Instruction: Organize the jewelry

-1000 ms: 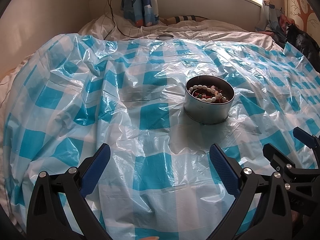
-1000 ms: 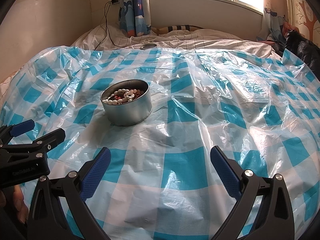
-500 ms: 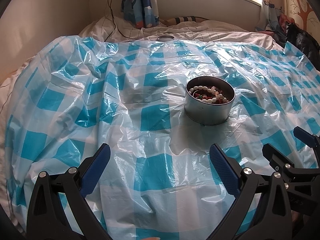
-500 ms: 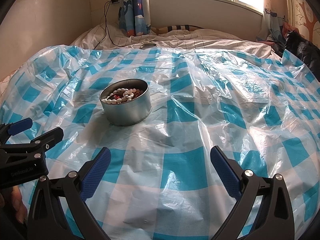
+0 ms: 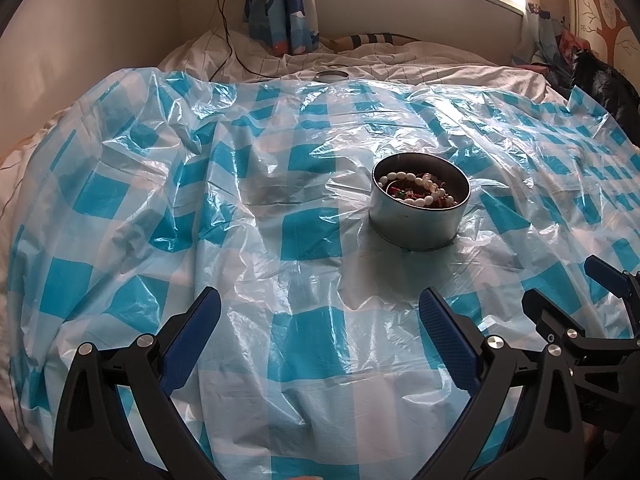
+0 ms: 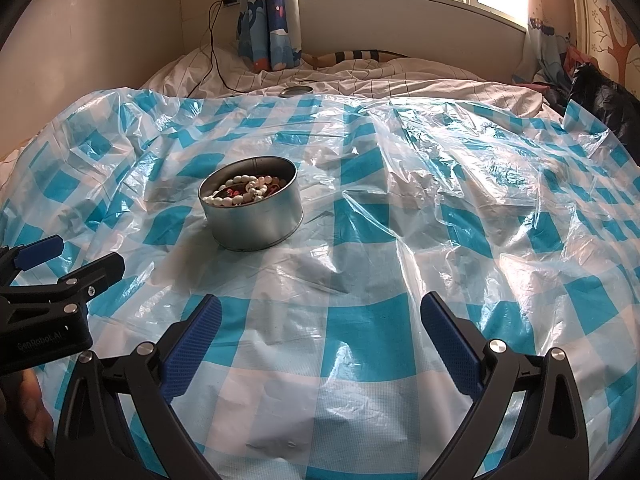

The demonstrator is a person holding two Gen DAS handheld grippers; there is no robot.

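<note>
Both grippers, left gripper (image 5: 320,316) and right gripper (image 6: 320,316), hover low in frame, jaws apart and empty. The metal tin (image 6: 252,216) of beads (image 6: 236,192) sits mid-frame on the checked plastic sheet (image 6: 400,240), bare sheet all around, its far edge meeting the bed (image 6: 400,76).

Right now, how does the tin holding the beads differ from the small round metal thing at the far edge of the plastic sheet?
The tin is deep, open-topped and holds jewelry; the far round piece looks flat and shallow. The tin stands on the checked sheet; the far piece lies at its edge. Both are round, silvery metal.

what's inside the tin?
The tin holds a white bead string lying over red and dark pieces. Anything beneath that pile, and the tin's bottom, is covered.
</note>
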